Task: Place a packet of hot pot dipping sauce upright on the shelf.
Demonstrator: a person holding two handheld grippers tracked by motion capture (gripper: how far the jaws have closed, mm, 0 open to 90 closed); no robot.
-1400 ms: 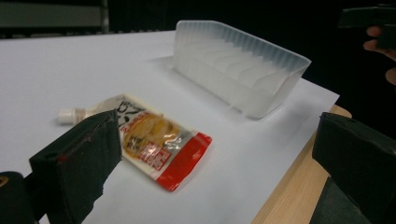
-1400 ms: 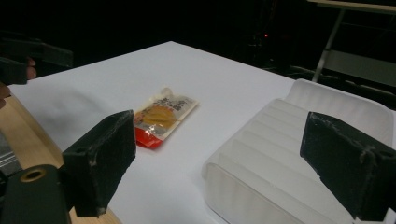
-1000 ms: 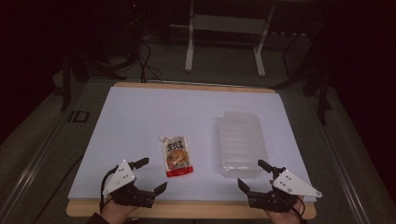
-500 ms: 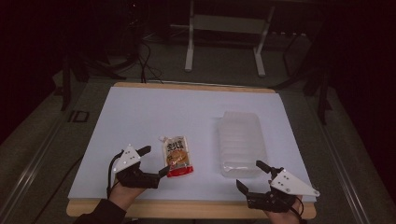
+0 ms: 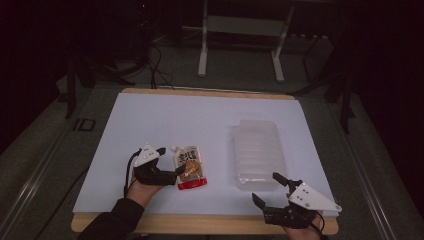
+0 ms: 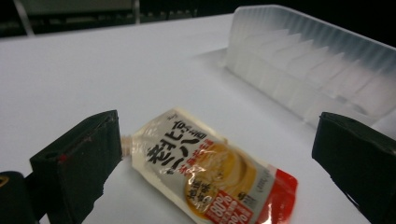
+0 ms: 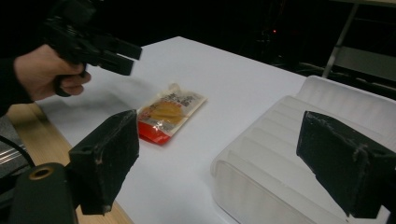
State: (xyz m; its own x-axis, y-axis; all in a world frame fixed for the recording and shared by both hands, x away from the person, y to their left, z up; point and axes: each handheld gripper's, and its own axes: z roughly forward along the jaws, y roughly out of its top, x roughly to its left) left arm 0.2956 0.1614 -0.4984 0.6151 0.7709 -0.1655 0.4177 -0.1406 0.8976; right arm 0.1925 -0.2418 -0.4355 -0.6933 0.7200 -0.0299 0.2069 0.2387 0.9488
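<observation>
A flat sauce pouch (image 5: 189, 168) with a red bottom edge and dark lettering lies on the white table sheet (image 5: 200, 120), left of centre near the front. My left gripper (image 5: 171, 160) hovers at the pouch's left side, open, its jaws pointing at it. In the left gripper view the pouch (image 6: 210, 172) lies between the wide-spread jaws of the left gripper (image 6: 219, 158), untouched. My right gripper (image 5: 266, 188) stands open at the front right, just before a clear ribbed plastic tray (image 5: 259, 152). The right gripper (image 7: 226, 161) holds nothing.
The tray (image 7: 299, 158) lies right of the pouch (image 7: 168, 114) with a strip of bare sheet between them. The wooden table edge (image 5: 200, 225) runs along the front. Behind the table stand a metal frame's legs (image 5: 202, 45) and cables on the floor.
My left gripper has moved forward and to the right, up to the pouch's left side. The right gripper has barely shifted. Pouch and tray lie as before.
</observation>
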